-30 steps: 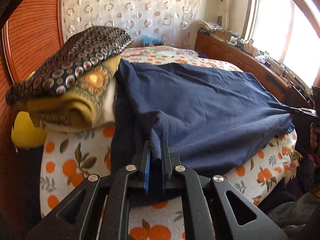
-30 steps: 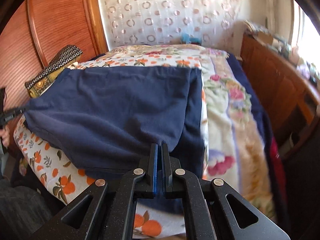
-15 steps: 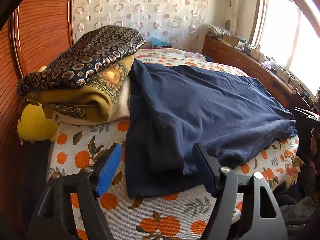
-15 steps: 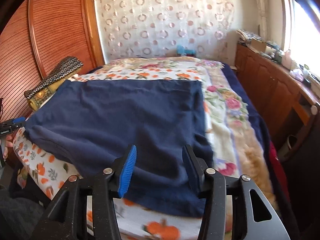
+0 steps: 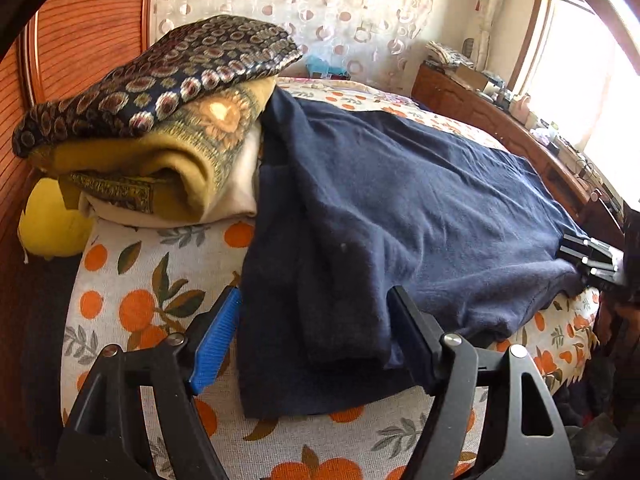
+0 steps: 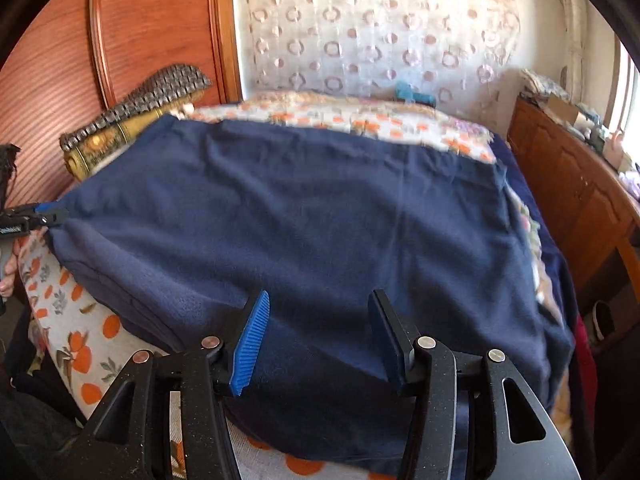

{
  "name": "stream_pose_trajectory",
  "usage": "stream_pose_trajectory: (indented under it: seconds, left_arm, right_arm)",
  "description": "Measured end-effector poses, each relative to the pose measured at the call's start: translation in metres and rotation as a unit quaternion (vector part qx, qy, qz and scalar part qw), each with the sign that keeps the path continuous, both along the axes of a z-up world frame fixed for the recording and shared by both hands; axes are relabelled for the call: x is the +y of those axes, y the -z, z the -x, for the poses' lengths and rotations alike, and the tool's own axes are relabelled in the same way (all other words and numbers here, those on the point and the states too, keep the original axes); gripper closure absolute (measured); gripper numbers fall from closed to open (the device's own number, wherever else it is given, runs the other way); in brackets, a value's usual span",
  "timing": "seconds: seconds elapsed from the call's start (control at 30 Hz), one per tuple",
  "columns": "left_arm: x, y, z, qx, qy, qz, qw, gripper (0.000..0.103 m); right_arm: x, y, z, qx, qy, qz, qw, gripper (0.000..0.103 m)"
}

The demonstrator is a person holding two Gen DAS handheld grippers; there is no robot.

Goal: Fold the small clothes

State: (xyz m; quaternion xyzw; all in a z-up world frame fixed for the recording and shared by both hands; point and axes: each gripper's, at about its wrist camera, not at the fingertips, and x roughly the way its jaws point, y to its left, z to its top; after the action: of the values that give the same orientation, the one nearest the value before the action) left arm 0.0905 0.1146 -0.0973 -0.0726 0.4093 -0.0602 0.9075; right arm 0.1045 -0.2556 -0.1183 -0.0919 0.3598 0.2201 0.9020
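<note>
While the navy garment lies spread flat across the orange-print bedspread, its left edge up against a stack of folded patterned blankets, the left gripper hangs over the near folded corner with its jaws wide apart, pressing on nothing. Seen from the right wrist, the right gripper hovers over the garment's near hem with its jaws opening, cloth showing below the gap but not pinched. A wooden cabinet runs along the bed's right side.
</note>
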Motion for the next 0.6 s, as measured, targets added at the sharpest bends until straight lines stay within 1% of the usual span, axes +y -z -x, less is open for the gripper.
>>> stream_pose_trajectory:
  seconds: [0.03, 0.1, 0.2, 0.27, 0.33, 0.37, 0.4, 0.43, 0.47, 0.5, 0.53, 0.57, 0.6]
  left_arm:
    - [0.001, 0.002, 0.000, 0.002, -0.002, -0.001, 1.0000, 0.028]
    - [0.002, 0.002, 0.002, -0.002, 0.000, -0.001, 1.0000, 0.028]
    - [0.000, 0.002, 0.003, -0.002, -0.003, -0.008, 1.0000, 0.028]
    - [0.000, 0.002, 0.005, -0.004, -0.005, -0.011, 0.9999, 0.030]
    - [-0.001, 0.002, 0.006, -0.006, -0.008, -0.012, 0.9999, 0.032]
    - [-0.001, 0.002, 0.007, -0.008, -0.010, -0.006, 0.9999, 0.035]
    - [0.000, 0.002, 0.008, -0.009, -0.012, 0.002, 0.9999, 0.041]
    - [0.001, 0.002, 0.009, -0.009, -0.015, 0.010, 0.9998, 0.045]
    - [0.002, 0.001, 0.010, -0.008, -0.017, 0.015, 0.9997, 0.052]
    - [0.003, 0.001, 0.010, -0.005, -0.013, 0.029, 0.9995, 0.066]
    - [0.003, 0.002, 0.009, -0.002, -0.010, 0.043, 0.9990, 0.072]
    - [0.003, 0.001, 0.010, -0.002, -0.011, 0.046, 0.9989, 0.078]
    - [0.001, -0.001, 0.010, -0.005, -0.011, 0.044, 0.9989, 0.087]
  right_arm:
    - [0.003, 0.007, -0.001, 0.008, 0.003, 0.007, 1.000, 0.048]
    - [0.011, 0.009, -0.002, -0.014, 0.013, 0.014, 1.000, 0.043]
    - [0.006, 0.014, 0.000, -0.032, 0.031, -0.010, 0.999, 0.037]
    - [0.007, 0.018, 0.003, -0.048, 0.030, -0.011, 0.998, 0.036]
    - [0.008, 0.021, 0.001, -0.047, 0.031, -0.013, 0.998, 0.036]
    - [0.010, 0.022, 0.001, -0.047, 0.031, -0.012, 0.998, 0.036]
    - [0.010, 0.023, 0.001, -0.048, 0.031, -0.012, 0.998, 0.036]
    - [0.011, 0.024, -0.001, -0.047, 0.031, -0.013, 0.998, 0.036]
    - [0.011, 0.025, -0.002, -0.048, 0.030, -0.013, 0.998, 0.036]
    - [0.012, 0.025, -0.003, -0.048, 0.030, -0.013, 0.998, 0.036]
    - [0.012, 0.025, 0.002, -0.048, 0.030, -0.013, 0.998, 0.036]
    - [0.008, 0.021, 0.008, -0.049, 0.030, -0.014, 0.998, 0.036]
    - [0.007, 0.021, 0.009, -0.049, 0.030, -0.014, 0.998, 0.036]
